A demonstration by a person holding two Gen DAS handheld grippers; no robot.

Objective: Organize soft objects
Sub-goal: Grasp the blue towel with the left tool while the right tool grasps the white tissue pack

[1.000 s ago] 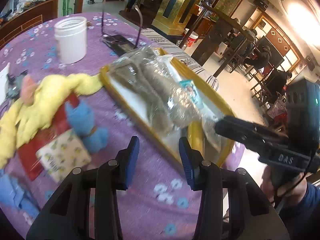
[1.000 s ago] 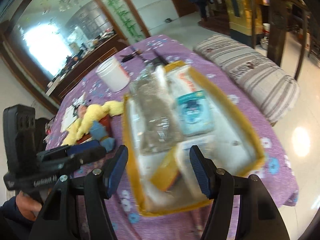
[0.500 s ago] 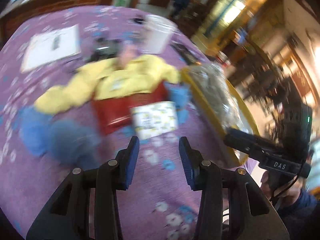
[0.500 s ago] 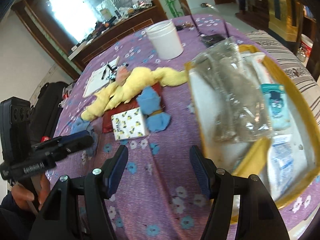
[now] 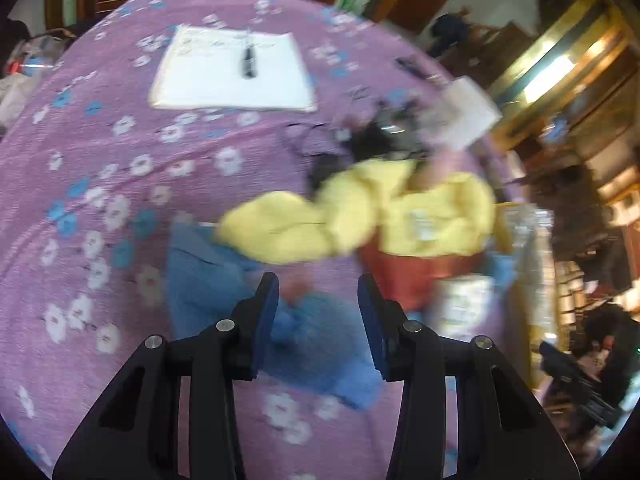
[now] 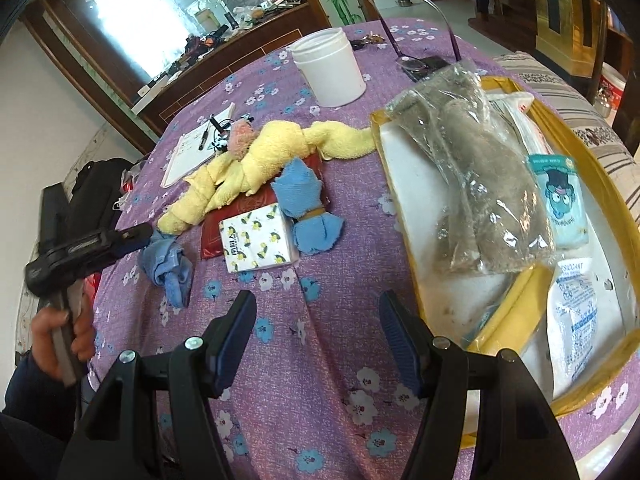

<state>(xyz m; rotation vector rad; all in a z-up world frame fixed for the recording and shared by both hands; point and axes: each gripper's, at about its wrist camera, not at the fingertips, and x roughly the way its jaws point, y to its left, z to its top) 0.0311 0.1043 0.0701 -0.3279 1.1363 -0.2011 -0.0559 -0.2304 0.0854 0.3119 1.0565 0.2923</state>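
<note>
Purple cloth with white and blue flowers covers the round surface, and most of the soft things lie in a heap near its middle. Readable writing is scarce: a white sachet in the yellow-rimmed tray carries the word "DESICCANT", cut off at its first letter, with small blue print below it that I cannot make out. Beside it a pale blue packet shows a cartoon face in a hat; its lettering is too small to read. A tissue box printed with lemons has dark characters on its near side, unclear from here.

Inside the tray a clear bag of grey cloth lies lengthwise. On the cloth outside it, a long yellow towel sprawls over a red packet, a blue bundle tied at the waist sits just beside the tissue box, and a crumpled blue rag lies well to the left. A white tub and a notepad with a pen stand farther back.

Left tongs, black with blue pads, stand moderately parted and grip nothing; in the blurred left wrist view they hang right over the blue rag, with the yellow towel beyond. Right tongs gape wide above bare cloth, near the tray's corner, touching nothing.
</note>
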